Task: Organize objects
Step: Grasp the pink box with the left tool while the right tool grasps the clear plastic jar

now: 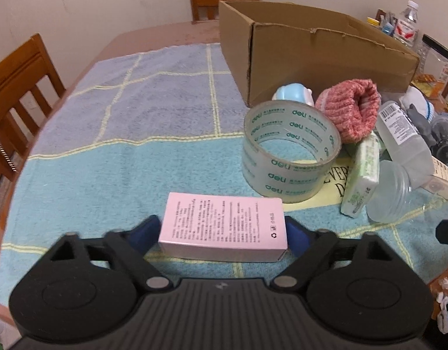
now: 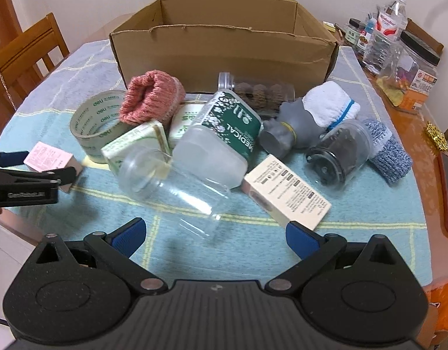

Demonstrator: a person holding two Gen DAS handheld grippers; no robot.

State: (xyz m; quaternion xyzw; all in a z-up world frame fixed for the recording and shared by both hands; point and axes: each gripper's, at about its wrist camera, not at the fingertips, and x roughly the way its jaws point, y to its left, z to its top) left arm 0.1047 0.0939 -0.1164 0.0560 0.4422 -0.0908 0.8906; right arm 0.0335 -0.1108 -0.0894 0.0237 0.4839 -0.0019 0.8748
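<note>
A pink box (image 1: 224,227) lies on the blue checked towel (image 1: 136,116), and the blue pads of my left gripper (image 1: 222,233) press its two short ends; the right wrist view shows this gripper (image 2: 34,172) at the far left with the pink box (image 2: 49,157). My right gripper (image 2: 215,236) hangs open over the towel (image 2: 253,250), nothing between its pads. Just beyond it lie a clear jar (image 2: 171,180), a green-labelled bottle (image 2: 224,134) and a beige box (image 2: 285,192). An open cardboard box (image 2: 224,46) stands behind the pile.
A tape roll (image 1: 291,151), pink knit sock (image 1: 352,108), tissue packet (image 1: 364,172), dark jar (image 2: 337,151), white sock (image 2: 329,105) and blue-grey knit (image 2: 387,154) crowd the box's front. Bottles and jars (image 2: 399,49) line the right table edge. Wooden chairs (image 1: 17,87) stand left and behind.
</note>
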